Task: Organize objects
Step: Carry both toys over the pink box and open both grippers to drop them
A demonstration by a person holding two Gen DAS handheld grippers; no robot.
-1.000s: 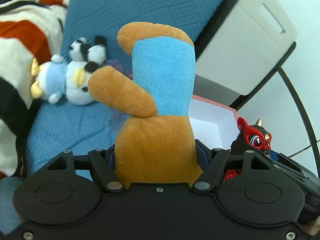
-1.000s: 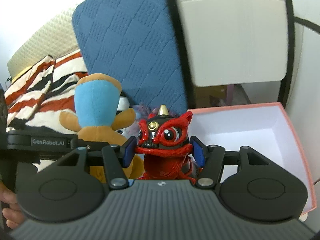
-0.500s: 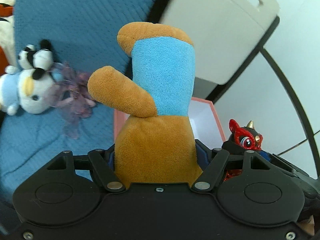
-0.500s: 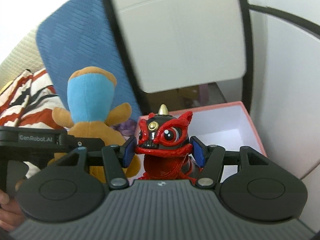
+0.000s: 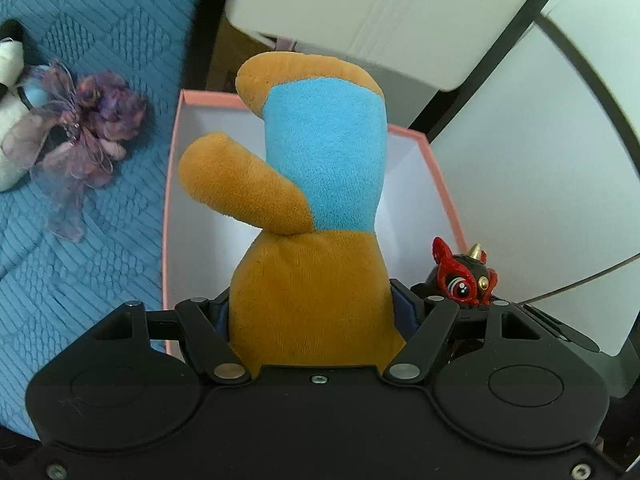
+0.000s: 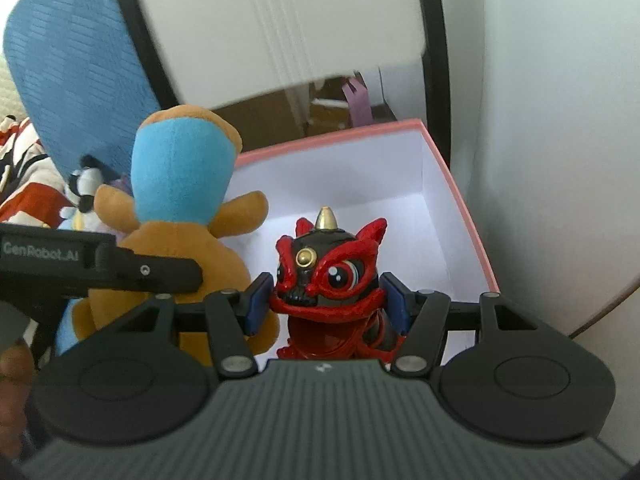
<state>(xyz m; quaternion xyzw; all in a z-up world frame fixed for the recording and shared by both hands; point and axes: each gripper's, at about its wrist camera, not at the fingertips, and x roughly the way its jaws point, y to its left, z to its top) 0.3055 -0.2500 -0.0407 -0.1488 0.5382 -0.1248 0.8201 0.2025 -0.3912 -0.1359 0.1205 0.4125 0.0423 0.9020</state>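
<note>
Altogether, two toys are held and one box waits beneath them. One brown and light-blue plush animal [image 5: 312, 240] sits between the fingers of the left gripper [image 5: 316, 316], its brown body pressed on both sides by the pads, its blue part and one brown limb sticking up and away from the camera. One glossy red and black lion-dance figurine with a gold horn [image 6: 332, 280] is clamped by the right gripper [image 6: 326, 300]; both blue pads [image 6: 256, 304] touch the sides of its head and body, and the jaws stand at a middling width around it. The left jaws are set somewhat wider, filled by the soft plush body.

One open pink cardboard box with a white inside [image 6: 452, 184] lies just below and ahead of both grippers. In the left wrist view the plush covers the middle of the box; in the right wrist view the figurine hangs over its near part, with the plush at its left edge.

On the blue quilted cover [image 5: 80, 280] beside the box lie one purple gauzy flower ornament [image 5: 84, 136] and, touching it at the frame's edge, one white and black soft toy [image 5: 10, 120], only partly in view. One white panel with a black frame [image 5: 360, 12] stands behind the box, blurred.
</note>
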